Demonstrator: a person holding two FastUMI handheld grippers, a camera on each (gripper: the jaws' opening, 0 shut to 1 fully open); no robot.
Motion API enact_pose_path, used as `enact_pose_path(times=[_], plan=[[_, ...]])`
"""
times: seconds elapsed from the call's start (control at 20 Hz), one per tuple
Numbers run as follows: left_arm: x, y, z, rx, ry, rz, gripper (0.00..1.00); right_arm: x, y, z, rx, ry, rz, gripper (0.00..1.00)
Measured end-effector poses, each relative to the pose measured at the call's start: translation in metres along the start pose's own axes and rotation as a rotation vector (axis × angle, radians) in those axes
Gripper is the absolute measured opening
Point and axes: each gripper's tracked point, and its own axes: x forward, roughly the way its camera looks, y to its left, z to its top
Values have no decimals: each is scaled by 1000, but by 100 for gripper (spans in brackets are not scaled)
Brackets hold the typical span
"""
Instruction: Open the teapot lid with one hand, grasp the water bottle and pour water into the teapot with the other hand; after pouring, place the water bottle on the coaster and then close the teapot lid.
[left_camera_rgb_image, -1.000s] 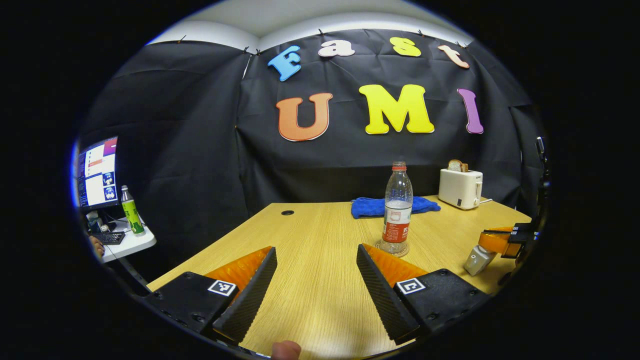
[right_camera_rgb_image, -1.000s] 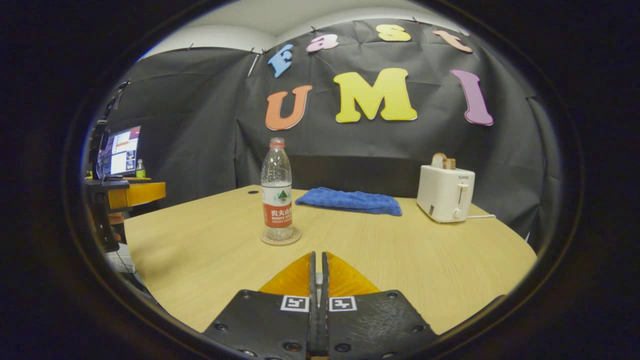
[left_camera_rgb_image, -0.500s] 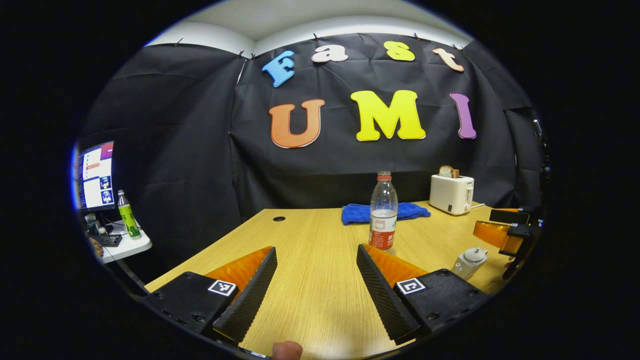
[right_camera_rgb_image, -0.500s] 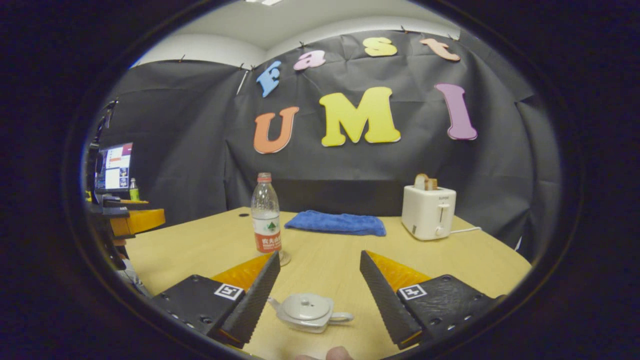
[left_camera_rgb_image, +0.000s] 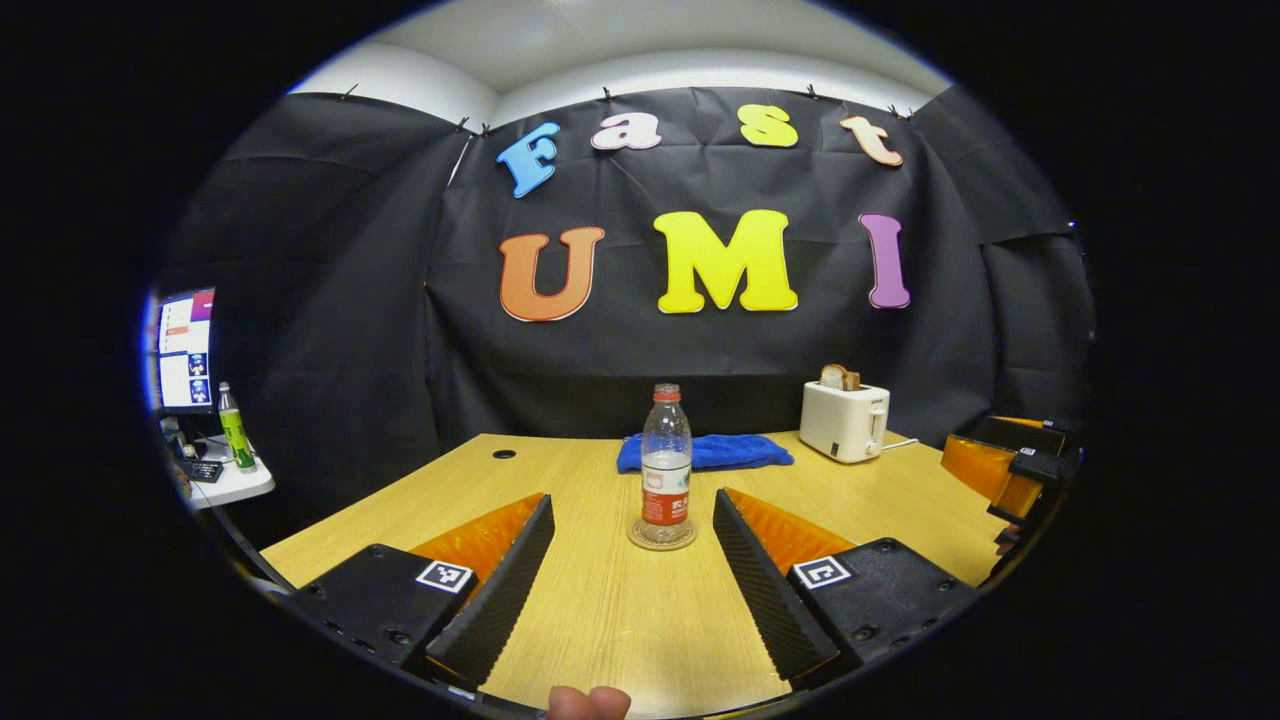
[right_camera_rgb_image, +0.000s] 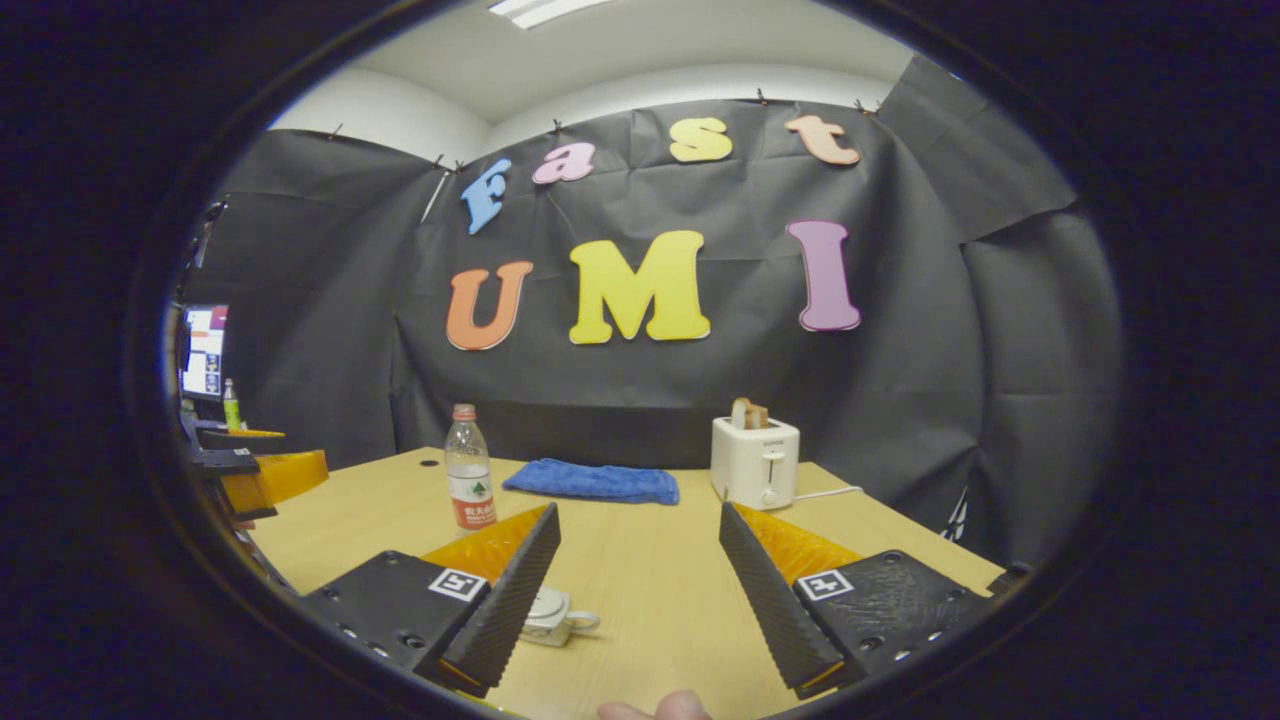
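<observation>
A clear water bottle (left_camera_rgb_image: 666, 462) with a red cap and red label stands upright on a round coaster (left_camera_rgb_image: 662, 535) in the middle of the wooden table (left_camera_rgb_image: 600, 620). My left gripper (left_camera_rgb_image: 632, 575) is open, and the bottle stands farther off, in line with the gap between its fingers. The right gripper view has the bottle (right_camera_rgb_image: 469, 481) at the left. A small white teapot (right_camera_rgb_image: 552, 615) with its lid on sits low on the table, partly hidden behind the left finger of my open right gripper (right_camera_rgb_image: 640, 585). The right gripper (left_camera_rgb_image: 1005, 470) also appears at the right edge of the left gripper view.
A folded blue cloth (left_camera_rgb_image: 705, 452) lies at the back of the table, and a white toaster (left_camera_rgb_image: 843, 422) with bread in it stands to its right. A side desk at far left carries a monitor (left_camera_rgb_image: 184, 350) and a green bottle (left_camera_rgb_image: 236, 428). A cable hole (left_camera_rgb_image: 504, 454) marks the table's back left.
Both grippers have pulled back and risen, so bottle and toaster look smaller. The right gripper went from shut to open. The teapot slid behind the right gripper's left finger and left the left gripper view.
</observation>
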Motion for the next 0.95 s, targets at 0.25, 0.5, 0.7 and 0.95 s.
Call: enact_pose_path(times=[0.25, 0.5, 0.7, 0.95], plan=[[-14, -28, 20, 27, -60, -3, 100, -17, -18, 4, -10, -7, -56, 96], [-13, -41, 23, 20, -76, -30, 100, -24, -15, 8, -30, -17, -73, 97], [-12, -37, 22, 28, -72, -25, 100, -25, -6, 12, -49, -25, -69, 96], [-12, -34, 24, 52, -80, -18, 100, -23, 3, 14, -48, -28, -59, 97]])
